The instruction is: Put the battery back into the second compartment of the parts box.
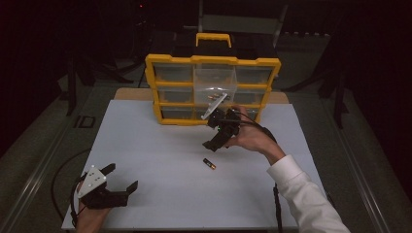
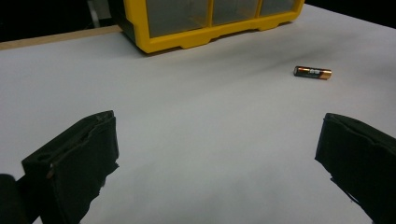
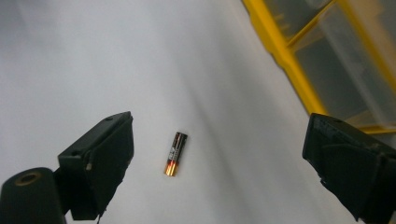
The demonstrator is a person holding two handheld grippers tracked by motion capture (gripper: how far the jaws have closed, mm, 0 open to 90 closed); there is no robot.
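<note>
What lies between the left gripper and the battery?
Nothing: bare white table separates the open left gripper from the battery, as the left gripper view shows.

**Dark room, lit tabletop**

My work surface is a flat white rectangular tabletop (image 1: pixel 160 145), the one bright area here; a strip of pale wooden edging (image 1: pixel 131 93) shows along its far side. The room beyond is very dim. I make out a grey floor (image 1: pixel 43 126) to either side, dark upright furniture legs (image 1: pixel 72 82) on the left, and a pale metal frame (image 1: pixel 238 22) at the back, its details lost in shadow.
</note>
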